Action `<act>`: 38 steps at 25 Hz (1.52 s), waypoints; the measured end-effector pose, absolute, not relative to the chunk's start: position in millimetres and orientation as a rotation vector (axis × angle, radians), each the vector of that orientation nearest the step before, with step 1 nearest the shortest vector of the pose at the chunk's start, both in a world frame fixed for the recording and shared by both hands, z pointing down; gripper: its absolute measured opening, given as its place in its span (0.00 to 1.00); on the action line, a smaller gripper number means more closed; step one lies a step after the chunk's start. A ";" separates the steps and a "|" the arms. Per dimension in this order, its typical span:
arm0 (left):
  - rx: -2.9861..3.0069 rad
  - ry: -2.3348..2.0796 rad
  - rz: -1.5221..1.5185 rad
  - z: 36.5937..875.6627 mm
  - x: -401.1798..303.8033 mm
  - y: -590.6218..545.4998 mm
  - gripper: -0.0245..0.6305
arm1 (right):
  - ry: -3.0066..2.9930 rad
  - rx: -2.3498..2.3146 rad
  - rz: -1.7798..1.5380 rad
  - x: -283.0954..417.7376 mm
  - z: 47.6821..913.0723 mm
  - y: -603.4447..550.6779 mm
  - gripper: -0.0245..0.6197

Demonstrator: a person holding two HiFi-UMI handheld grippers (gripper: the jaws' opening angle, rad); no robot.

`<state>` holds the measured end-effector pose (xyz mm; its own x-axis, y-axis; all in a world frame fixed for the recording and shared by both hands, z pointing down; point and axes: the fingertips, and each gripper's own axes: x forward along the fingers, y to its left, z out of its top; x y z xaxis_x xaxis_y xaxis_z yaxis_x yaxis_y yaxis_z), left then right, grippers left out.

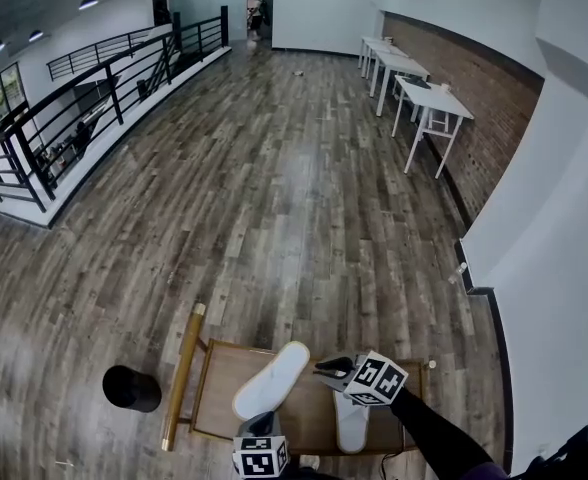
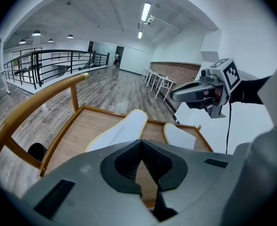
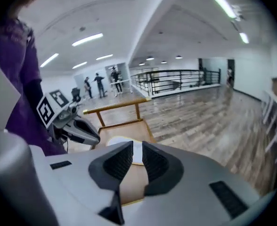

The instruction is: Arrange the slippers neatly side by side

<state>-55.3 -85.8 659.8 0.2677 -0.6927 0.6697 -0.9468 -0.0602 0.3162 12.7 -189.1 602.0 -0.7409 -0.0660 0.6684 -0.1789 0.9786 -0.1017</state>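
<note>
**Nearly paired: both slippers on the tray, one askew**

Head view: both white slippers lie on the wooden tray (image 1: 224,366). The left slipper (image 1: 271,380) slants, with its far end leaning toward the right slipper (image 1: 352,423), which lies straighter. I judge the gathering done and the squaring-up left to do. My right tongs (image 1: 326,368) hang over the right slipper and cover its far end. My left tongs (image 1: 261,430) sit at the bottom edge, partly cut off.

Left gripper view: my left jaws meet at the tips with nothing between them. Bare wood shows between the slippers, so they lie apart. Their near ends are hidden behind the tongs.

Right gripper view: my right jaws stand slightly apart and empty. Only a sliver of white slipper shows beyond the gap, and I cannot tell which one it is.
</note>
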 end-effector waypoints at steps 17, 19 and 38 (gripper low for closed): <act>1.663 -1.622 0.385 665.1 -112.8 -65.1 0.04 | -1.777 -0.582 -0.737 -83.9 690.5 -140.6 0.19; 1.658 -1.636 0.367 665.2 -117.3 -66.3 0.04 | -1.756 -0.596 -0.771 -88.6 698.4 -139.9 0.19; 1.625 -1.655 0.311 651.6 -141.2 -91.2 0.04 | -1.643 -0.547 -0.800 -90.4 745.8 -146.9 0.07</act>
